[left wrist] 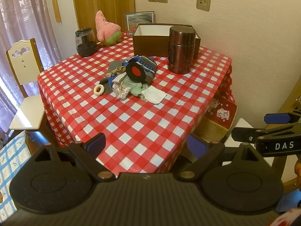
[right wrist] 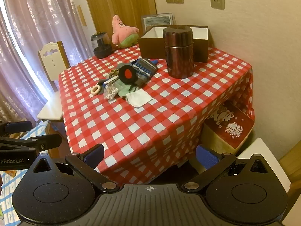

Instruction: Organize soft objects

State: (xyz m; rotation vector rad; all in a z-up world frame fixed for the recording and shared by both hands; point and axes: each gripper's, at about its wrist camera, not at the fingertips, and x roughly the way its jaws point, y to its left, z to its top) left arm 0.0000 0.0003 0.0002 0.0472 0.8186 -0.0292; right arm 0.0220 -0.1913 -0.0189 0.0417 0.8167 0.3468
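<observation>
A heap of soft things [left wrist: 129,77] [right wrist: 128,81] lies mid-table: a striped sock [left wrist: 147,66], a black pad with a red centre [left wrist: 135,72], a green cloth, a bag of cotton swabs [left wrist: 123,91], a white folded cloth [left wrist: 154,95] [right wrist: 139,98] and a beige hair tie [left wrist: 99,90]. A pink plush star [left wrist: 105,28] [right wrist: 122,31] sits at the back. An open brown box [left wrist: 156,37] [right wrist: 169,39] stands behind the heap. My left gripper [left wrist: 148,144] is open, empty, over the table's near edge. My right gripper [right wrist: 150,155] is open too, holding nothing.
A brown steel flask [left wrist: 180,49] [right wrist: 178,50] stands in front of the box. A dark jar [left wrist: 85,42] is at the back left, a framed picture [left wrist: 140,19] by the wall. A white chair [left wrist: 24,86] stands left; a red box [right wrist: 229,128] sits under the table's right side.
</observation>
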